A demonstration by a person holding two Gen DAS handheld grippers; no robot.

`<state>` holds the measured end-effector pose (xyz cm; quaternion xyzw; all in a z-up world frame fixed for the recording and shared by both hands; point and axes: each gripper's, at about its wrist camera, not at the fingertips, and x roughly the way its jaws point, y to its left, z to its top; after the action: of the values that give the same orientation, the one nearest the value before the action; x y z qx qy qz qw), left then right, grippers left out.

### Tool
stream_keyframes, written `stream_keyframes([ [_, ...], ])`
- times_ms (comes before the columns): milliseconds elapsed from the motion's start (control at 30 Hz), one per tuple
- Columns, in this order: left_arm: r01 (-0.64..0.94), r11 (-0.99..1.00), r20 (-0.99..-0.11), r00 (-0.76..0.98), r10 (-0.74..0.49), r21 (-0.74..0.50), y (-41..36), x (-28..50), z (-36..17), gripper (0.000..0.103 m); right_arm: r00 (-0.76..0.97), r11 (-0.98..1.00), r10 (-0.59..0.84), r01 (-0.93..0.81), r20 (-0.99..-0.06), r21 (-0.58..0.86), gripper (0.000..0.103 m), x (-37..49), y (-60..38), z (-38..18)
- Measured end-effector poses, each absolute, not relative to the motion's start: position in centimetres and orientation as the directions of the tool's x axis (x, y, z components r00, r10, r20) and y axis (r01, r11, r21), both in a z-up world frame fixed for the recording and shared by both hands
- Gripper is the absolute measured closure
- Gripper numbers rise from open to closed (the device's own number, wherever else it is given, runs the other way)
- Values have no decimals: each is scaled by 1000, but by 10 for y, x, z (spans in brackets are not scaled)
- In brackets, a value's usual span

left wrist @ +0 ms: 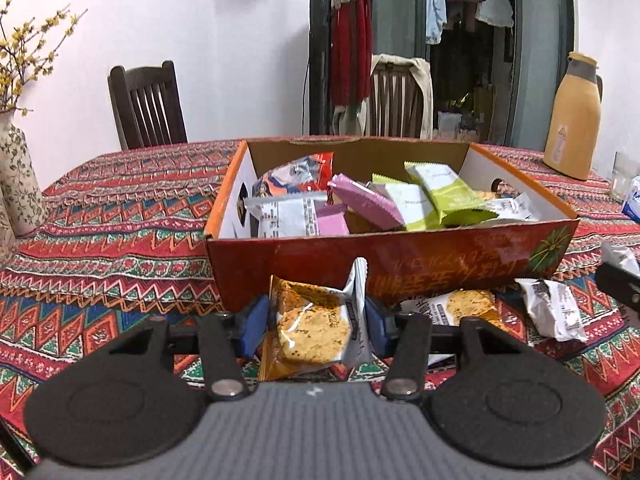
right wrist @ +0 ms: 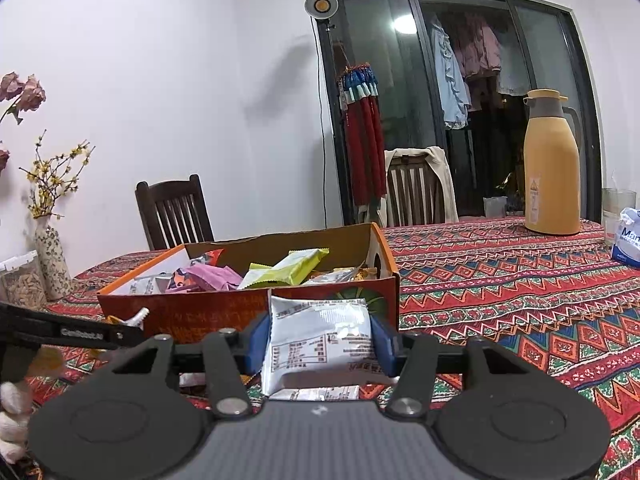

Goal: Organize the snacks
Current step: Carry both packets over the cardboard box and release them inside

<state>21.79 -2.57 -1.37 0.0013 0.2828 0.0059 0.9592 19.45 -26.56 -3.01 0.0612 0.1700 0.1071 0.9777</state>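
My left gripper is shut on a clear packet of golden crackers, its blue pads pressing both sides, just in front of the orange cardboard box. The box holds several snack packets, among them pink and green ones. Two more packets, a cracker one and a white one, lie on the cloth to the right. My right gripper is shut on a silver-white packet, held near the box's right front corner.
A patterned tablecloth covers the table. A yellow thermos, a glass and a tissue pack stand at the far right. A flowered vase is at the left. Two chairs stand behind the table.
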Motion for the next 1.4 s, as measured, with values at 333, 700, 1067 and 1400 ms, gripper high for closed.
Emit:
stream_keyframes([
  [333,19,1000,-480,877,-28,-25,-28,202,13,51,948,985,172,-158,-266,76,51,186,-256,-24],
  [700,11,1000,-419,908,-19,-20,-32,211,54,51,972,985,172,-166,-162,46,51,195,-251,18],
  [1067,-18,999,-376,927,2,-38,-36,240,78,51,972,981,191,-187,-136,45,51,239,-239,43],
  [1400,-81,996,-350,935,61,-44,-33,287,81,51,972,981,192,-189,-137,32,51,297,-222,47],
])
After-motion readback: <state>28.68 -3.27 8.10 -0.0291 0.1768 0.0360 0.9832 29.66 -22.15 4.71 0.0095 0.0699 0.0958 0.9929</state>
